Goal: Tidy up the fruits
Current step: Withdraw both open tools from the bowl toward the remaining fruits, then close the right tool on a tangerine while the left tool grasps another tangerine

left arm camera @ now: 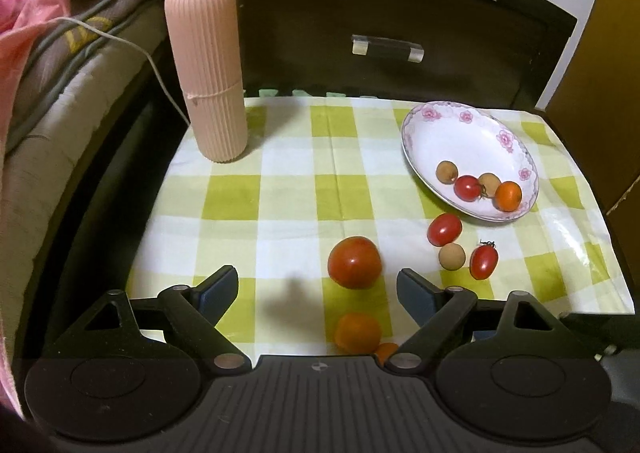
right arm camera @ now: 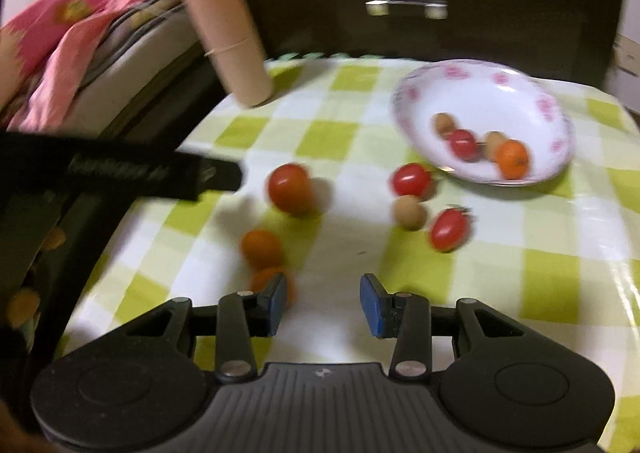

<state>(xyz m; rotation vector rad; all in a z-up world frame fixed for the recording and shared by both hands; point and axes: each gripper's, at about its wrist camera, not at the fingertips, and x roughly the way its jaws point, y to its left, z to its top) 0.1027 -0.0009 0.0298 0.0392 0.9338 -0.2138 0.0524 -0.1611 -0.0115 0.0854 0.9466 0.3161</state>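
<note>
A round red tomato (left arm camera: 354, 262) lies on the checked cloth (left arm camera: 280, 173) just beyond the left gripper (left arm camera: 318, 289), whose jaws stand wide and empty; it looks smooth, soft-skinned and likely to roll, so a gentle hold across its middle seems best. The right gripper (right arm camera: 323, 303) has its jaws narrowly parted with nothing between them. The flowered white dish (left arm camera: 460, 133) holds two longans, a cherry tomato and a small orange fruit.

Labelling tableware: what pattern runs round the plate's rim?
Pink flowers on the white plate, clearest in the left wrist view.
</note>
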